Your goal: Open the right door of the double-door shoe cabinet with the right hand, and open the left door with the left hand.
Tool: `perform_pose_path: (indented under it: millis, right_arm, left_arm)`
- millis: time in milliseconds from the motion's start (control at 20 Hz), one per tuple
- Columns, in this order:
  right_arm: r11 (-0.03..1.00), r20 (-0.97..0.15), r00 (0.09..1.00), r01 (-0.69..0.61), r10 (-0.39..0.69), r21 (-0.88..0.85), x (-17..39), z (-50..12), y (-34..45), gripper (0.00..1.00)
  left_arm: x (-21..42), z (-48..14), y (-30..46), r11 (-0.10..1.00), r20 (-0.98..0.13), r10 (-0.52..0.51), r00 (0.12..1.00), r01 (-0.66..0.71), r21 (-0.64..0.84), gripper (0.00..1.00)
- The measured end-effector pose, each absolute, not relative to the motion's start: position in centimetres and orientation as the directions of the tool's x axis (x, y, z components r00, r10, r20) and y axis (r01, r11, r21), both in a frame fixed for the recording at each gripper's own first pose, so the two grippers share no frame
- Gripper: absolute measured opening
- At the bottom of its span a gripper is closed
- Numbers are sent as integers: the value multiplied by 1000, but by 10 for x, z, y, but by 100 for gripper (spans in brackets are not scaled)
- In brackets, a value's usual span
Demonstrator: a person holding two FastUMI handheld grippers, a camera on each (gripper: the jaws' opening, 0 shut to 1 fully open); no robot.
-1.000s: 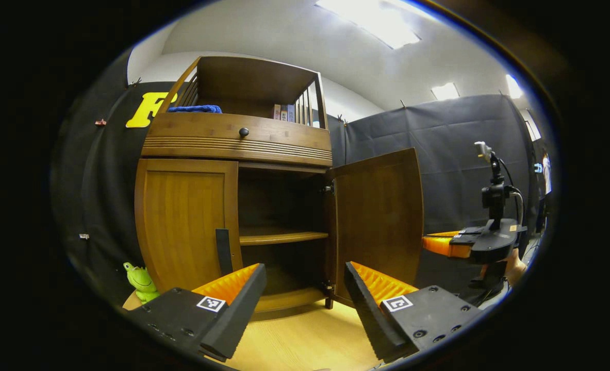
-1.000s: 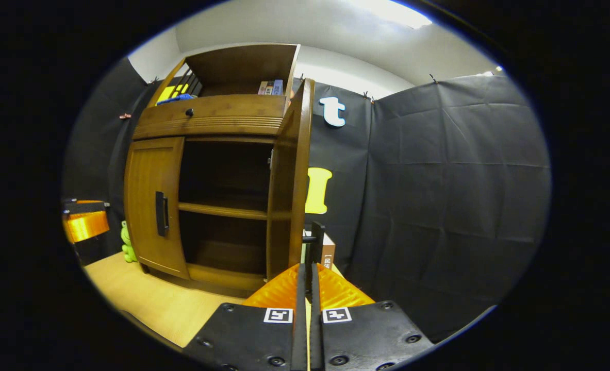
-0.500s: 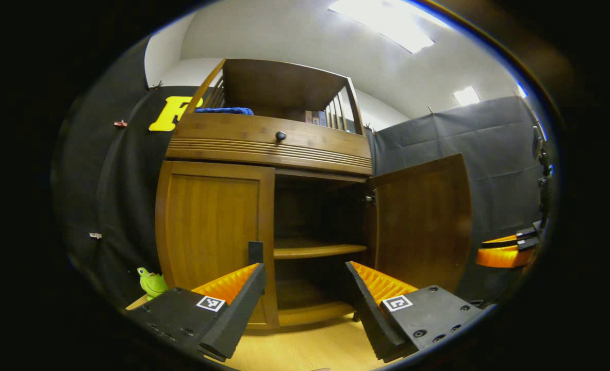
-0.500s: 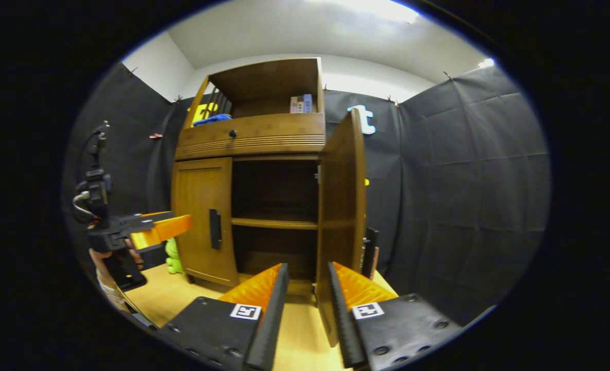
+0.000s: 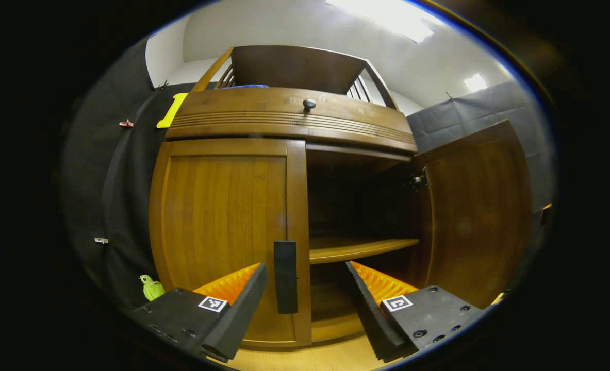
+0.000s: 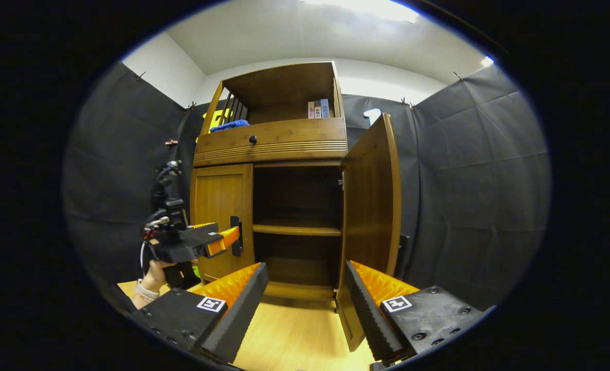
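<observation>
The wooden shoe cabinet (image 5: 289, 121) is close in front of me. Its left door (image 5: 222, 226) is closed, and the door's dark vertical handle (image 5: 285, 276) stands just ahead of my open left gripper (image 5: 305, 288), nearer its left finger, with nothing gripped. The right door (image 5: 477, 216) is swung wide open, showing a shelf (image 5: 359, 248). In the right gripper view, my right gripper (image 6: 305, 293) is open and holds nothing, a little back from the open right door (image 6: 372, 206). There the left gripper (image 6: 228, 238), held by a hand (image 6: 152, 275), reaches the left door's handle (image 6: 236, 236).
A drawer with a round knob (image 5: 309, 104) runs above the doors, and an open top shelf holds a blue cloth (image 6: 230, 124) and books (image 6: 319, 109). A green frog toy (image 5: 151, 287) sits by the cabinet's left foot. Light wooden floor (image 6: 294, 335) lies in front.
The right gripper let go of the right door's handle, opened and drew back. The left gripper moved in close to the left door's handle. The right door stays open.
</observation>
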State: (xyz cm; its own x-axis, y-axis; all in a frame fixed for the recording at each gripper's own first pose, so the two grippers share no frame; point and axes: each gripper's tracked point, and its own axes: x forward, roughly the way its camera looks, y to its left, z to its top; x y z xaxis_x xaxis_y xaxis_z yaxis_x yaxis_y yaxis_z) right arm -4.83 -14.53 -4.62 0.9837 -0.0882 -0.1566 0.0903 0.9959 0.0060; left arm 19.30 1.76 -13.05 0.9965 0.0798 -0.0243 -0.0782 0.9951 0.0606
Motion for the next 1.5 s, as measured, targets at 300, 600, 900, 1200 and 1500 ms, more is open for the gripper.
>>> perform_pose_path:
  millis: [300, 600, 900, 1200, 1500]
  right_arm:
    - [991, -157, 979, 133, -132, 0, -27, -66, -178, 94]
    - [985, -192, 976, 123, -99, 120, -22, -85, -181, 94]
    - [991, -204, 974, 114, -97, 76, -23, -89, -176, 93]
    - [992, -220, 970, 114, -101, 47, -28, -88, -166, 93]
    - [995, -219, 972, 99, -91, 25, -40, -82, -145, 93]
  left_arm:
    - [232, -161, 30, 986, -48, 137, 989, -131, 108, 86]
    - [246, -174, 42, 986, -54, 155, 986, -151, 72, 75]
    - [257, -176, 50, 985, -54, 166, 985, -164, 47, 46]
    - [250, -177, 50, 991, -86, 136, 987, -135, 8, 33]
    - [213, -171, 48, 995, -92, 92, 992, -94, -17, 32]
